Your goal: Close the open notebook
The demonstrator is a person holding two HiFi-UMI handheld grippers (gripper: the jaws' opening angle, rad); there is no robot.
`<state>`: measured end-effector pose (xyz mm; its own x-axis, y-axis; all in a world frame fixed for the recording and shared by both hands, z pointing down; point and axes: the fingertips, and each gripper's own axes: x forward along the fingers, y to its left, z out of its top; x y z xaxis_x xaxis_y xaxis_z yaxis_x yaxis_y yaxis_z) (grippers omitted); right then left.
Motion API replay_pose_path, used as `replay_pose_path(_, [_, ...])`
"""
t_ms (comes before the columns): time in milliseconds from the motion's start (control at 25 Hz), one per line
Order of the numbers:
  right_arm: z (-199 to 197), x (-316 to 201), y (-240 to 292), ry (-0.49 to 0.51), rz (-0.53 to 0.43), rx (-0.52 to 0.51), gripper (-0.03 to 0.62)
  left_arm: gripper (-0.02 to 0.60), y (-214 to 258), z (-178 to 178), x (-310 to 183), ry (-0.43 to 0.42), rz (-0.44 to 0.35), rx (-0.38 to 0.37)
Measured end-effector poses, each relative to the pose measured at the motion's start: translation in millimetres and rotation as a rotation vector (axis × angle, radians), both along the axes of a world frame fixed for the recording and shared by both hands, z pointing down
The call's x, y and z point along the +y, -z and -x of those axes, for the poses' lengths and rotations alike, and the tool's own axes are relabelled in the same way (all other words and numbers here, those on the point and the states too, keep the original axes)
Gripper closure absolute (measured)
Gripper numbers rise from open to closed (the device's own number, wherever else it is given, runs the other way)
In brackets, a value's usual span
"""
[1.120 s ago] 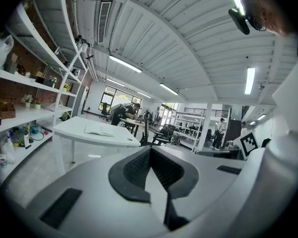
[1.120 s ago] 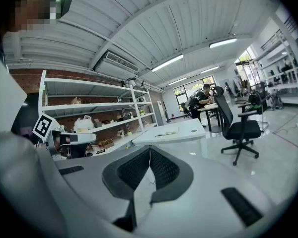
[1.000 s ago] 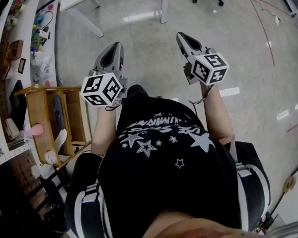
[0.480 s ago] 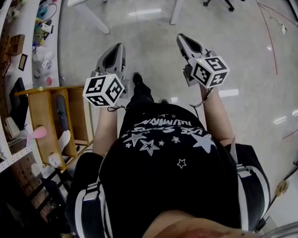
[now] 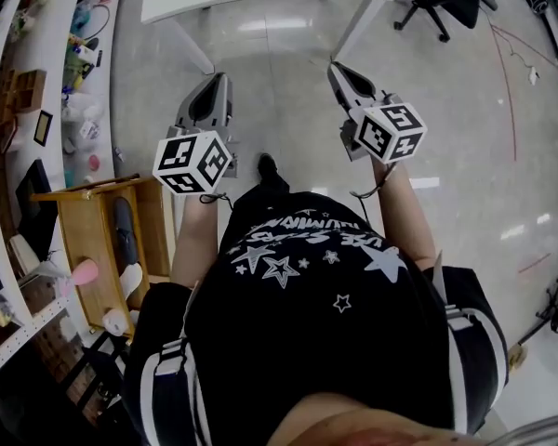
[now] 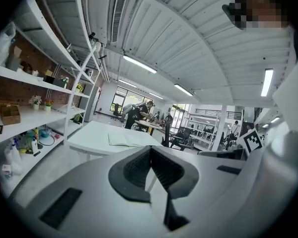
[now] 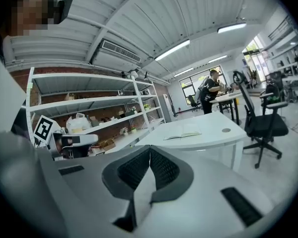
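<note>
- Right gripper view shows the open notebook [image 7: 184, 132] lying flat on the white table [image 7: 214, 126], near the middle of the top. A small round disc [image 7: 226, 130] sits on the table beside it.
- The table stands well ahead of both grippers and neither is over it, so we judge that the closing has not begun.
- The right gripper [image 7: 150, 148] has its jaws pressed together with nothing between them. The left gripper [image 6: 150, 148] also shows its pads meeting, empty.
- We judge the notebook to be light and thin, with soft, floppy pages and a slightly stiffer cover. Loose leaves could fan out or crease if pinched hard.
- On the smooth table top it will probably slide when pushed, so one gripper should steady the half that stays down.
- The best hold, in our judgement, is the outer edge of one cover, far from the spine. We would slip a jaw under it, lift, and fold it across.
- We cannot tell from here which half carries more pages.
</note>
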<state>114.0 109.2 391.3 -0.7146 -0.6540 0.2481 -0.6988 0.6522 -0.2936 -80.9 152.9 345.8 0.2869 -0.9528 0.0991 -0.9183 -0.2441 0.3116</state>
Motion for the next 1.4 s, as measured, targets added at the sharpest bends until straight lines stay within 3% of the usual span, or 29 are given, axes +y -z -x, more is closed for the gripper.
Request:
replay_pose_path(360, [74, -50, 6, 0.030, -0.004, 0.029, 0.585, 0.569, -2, 62, -52, 0.001, 0.004, 0.038])
replay_pose_path(800, [92, -87, -3, 0.012, 0.021, 0.036, 0.585, 0.569, -10, 72, -95, -0.044, 0.028, 0.010])
replay_pose_path(1400, [130, -228, -9, 0.164, 0.036, -0.009, 0.585, 0.569, -7, 86, -206, 0.081, 0.047, -0.024])
